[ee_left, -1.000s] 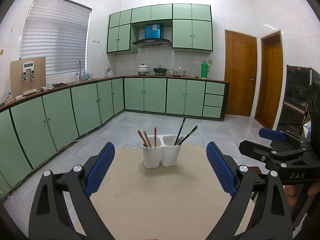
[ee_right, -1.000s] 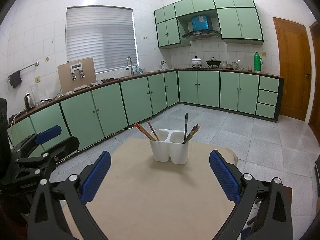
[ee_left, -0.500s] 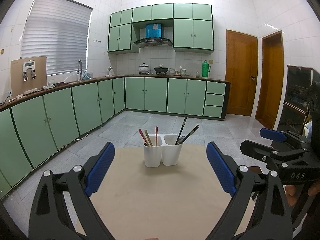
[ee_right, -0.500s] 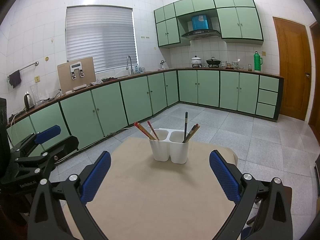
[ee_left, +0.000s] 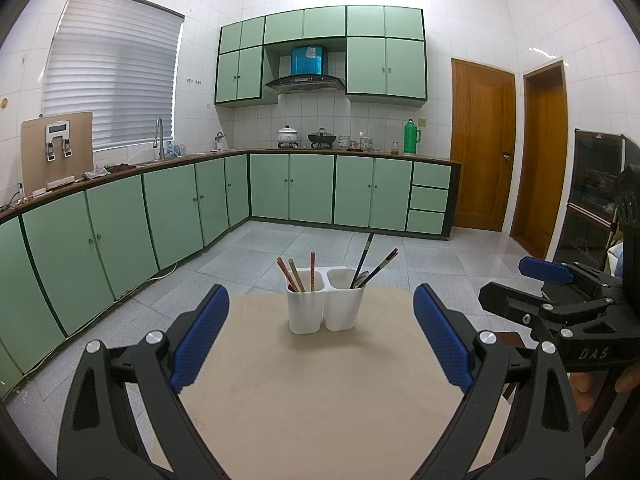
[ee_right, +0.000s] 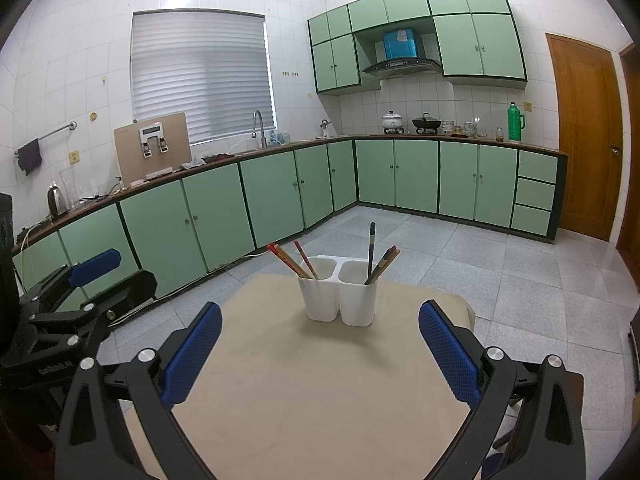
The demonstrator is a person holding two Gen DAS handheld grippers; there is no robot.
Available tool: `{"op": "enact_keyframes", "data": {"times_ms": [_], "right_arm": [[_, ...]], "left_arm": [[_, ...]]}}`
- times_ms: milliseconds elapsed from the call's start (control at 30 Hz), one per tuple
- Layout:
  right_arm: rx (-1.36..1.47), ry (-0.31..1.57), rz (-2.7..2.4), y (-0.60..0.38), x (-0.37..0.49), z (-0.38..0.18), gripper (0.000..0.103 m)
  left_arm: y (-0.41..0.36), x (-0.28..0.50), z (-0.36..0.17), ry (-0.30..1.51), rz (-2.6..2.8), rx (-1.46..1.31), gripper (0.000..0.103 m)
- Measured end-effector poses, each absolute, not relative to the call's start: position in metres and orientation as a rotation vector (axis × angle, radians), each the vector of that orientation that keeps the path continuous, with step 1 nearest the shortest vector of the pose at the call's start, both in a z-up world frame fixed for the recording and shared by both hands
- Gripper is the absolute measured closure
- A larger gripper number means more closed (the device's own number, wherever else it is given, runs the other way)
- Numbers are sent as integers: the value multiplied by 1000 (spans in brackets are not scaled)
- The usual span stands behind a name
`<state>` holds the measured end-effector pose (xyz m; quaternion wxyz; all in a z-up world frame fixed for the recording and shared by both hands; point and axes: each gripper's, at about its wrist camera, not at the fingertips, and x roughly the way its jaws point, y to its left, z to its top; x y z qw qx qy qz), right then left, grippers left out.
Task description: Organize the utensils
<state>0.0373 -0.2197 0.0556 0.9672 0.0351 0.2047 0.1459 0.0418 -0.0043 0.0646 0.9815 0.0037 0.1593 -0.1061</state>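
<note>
Comparing with the views from a second ago, almost nothing differs: the white two-compartment utensil holder [ee_left: 325, 304] sits at the same spot toward the far end of the beige table [ee_left: 320, 400], with only a slight drift in framing. Red and tan chopsticks [ee_left: 298, 274] lean in its left compartment; dark chopsticks [ee_left: 370, 262] lean in the right one, where a metal utensil head seems to show, though too small to be sure. Left gripper [ee_left: 320, 340] is spread wide with nothing between its blue pads [ee_left: 200, 336]; right gripper [ee_right: 318, 350] is likewise wide apart and empty. Both hang well short of the holder. Judgement: either sorting is finished or no pick has started; no loose utensil lies on the table. Legible writing: "DAS" on the right gripper's body as seen from the left wrist camera; the left gripper's side label is too blurred to read.
</note>
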Motion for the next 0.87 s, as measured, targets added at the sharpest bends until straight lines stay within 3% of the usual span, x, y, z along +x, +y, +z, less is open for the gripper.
{"op": "enact_keyframes", "data": {"times_ms": [867], "right_arm": [[77, 432, 288, -223, 39, 43, 6]], "left_arm": [[-3, 41, 65, 329, -199, -1, 11]]}}
